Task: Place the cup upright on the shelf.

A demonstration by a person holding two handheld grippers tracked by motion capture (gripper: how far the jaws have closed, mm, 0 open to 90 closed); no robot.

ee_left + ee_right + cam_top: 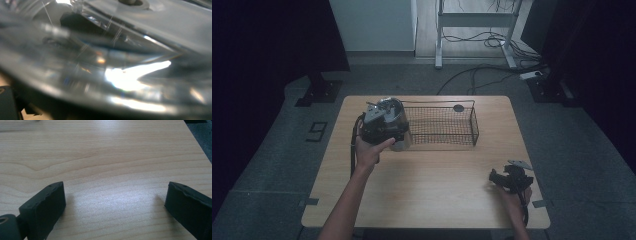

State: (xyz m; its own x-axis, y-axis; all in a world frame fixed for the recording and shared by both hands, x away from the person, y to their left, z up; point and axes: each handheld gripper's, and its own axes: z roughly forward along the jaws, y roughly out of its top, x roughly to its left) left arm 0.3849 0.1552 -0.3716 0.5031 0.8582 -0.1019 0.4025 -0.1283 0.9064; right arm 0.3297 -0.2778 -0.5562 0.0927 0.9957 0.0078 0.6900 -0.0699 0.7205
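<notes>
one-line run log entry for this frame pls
left gripper: shut on clear glass container, at wire basket left end | right gripper: open, nothing held, over table near right

So there's a clear glass jar [399,131], see-through and shiny, held up off the wooden table [432,185] right at the left end of the black wire basket [462,127]. Up close its glass [105,65] is blurry, with bright glare.

Dim room; grey floor [272,165], cables [482,70], possibly desk frame [474,22].
</notes>
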